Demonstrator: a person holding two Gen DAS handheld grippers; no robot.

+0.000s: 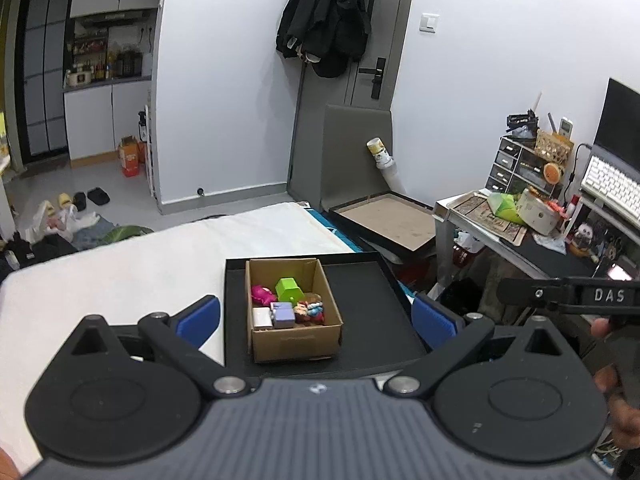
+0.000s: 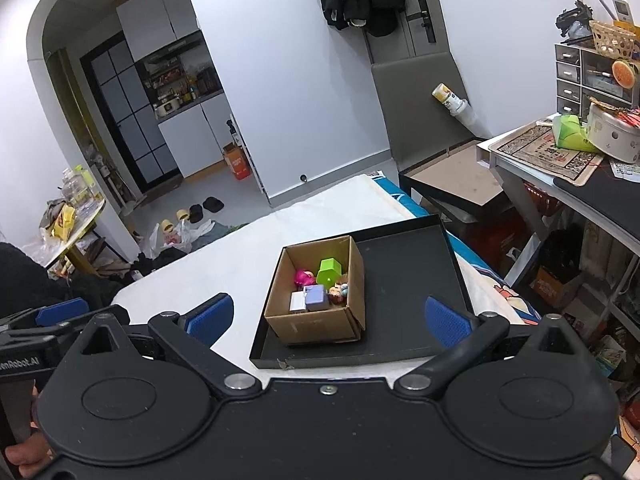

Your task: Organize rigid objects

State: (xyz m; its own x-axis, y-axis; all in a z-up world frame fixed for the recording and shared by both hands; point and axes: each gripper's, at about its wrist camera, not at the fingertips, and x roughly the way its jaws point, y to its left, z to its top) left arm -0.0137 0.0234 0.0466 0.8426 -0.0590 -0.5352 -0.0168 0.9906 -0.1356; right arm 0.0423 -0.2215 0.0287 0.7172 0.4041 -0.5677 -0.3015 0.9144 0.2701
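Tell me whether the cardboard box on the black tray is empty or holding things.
Holding things. The cardboard box sits upright and open on the black tray, with several small toys inside, including a green block.

Before you, a white-covered bed carries a shallow black rectangular tray at its right edge. In the tray's left half sits an open brown cardboard box of small toys; the tray's right half lies bare. A blue patterned sheet shows along the bed's right side.
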